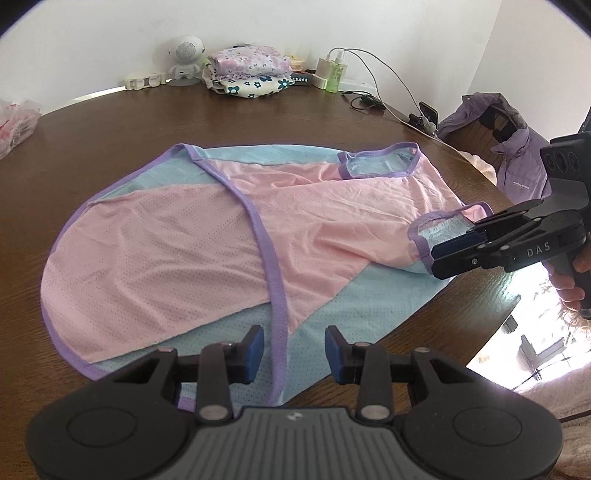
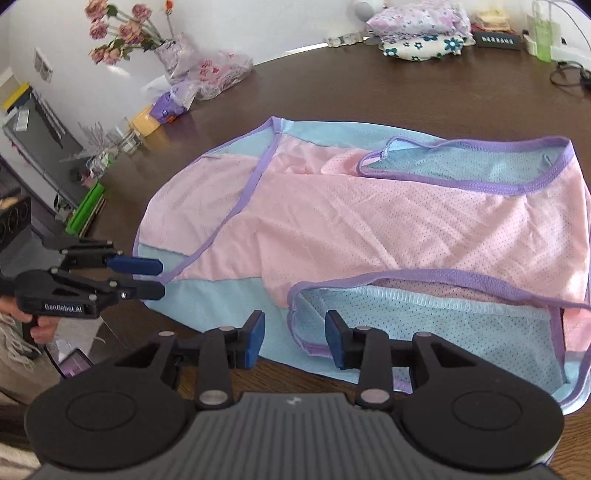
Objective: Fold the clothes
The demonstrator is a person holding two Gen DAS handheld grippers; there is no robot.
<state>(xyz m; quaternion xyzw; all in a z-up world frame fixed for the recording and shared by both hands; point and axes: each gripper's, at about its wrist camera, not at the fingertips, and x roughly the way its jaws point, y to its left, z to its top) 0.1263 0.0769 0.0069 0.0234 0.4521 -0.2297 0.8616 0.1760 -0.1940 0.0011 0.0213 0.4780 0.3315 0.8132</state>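
Observation:
A pink and light-blue mesh top with purple trim [image 1: 207,236] lies spread flat on the dark wooden table [image 1: 110,122]; it also shows in the right wrist view [image 2: 369,229]. My left gripper [image 1: 294,349] is open, its jaws astride the purple-trimmed hem at the near edge; it appears in the right wrist view [image 2: 159,277] at the hem's left corner, jaws apart. My right gripper [image 2: 294,339] is open at the edge of the purple-trimmed armhole [image 2: 424,291]. In the left wrist view the right gripper [image 1: 443,245] sits at that armhole, touching the fabric.
Folded floral clothes [image 1: 247,72] are stacked at the table's far edge, beside a white speaker [image 1: 184,59], a green bottle [image 1: 334,74] and charger cables [image 1: 391,85]. A purple jacket [image 1: 513,147] hangs on a chair at right. Flowers [image 2: 122,33] and bags [image 2: 207,74] stand far left.

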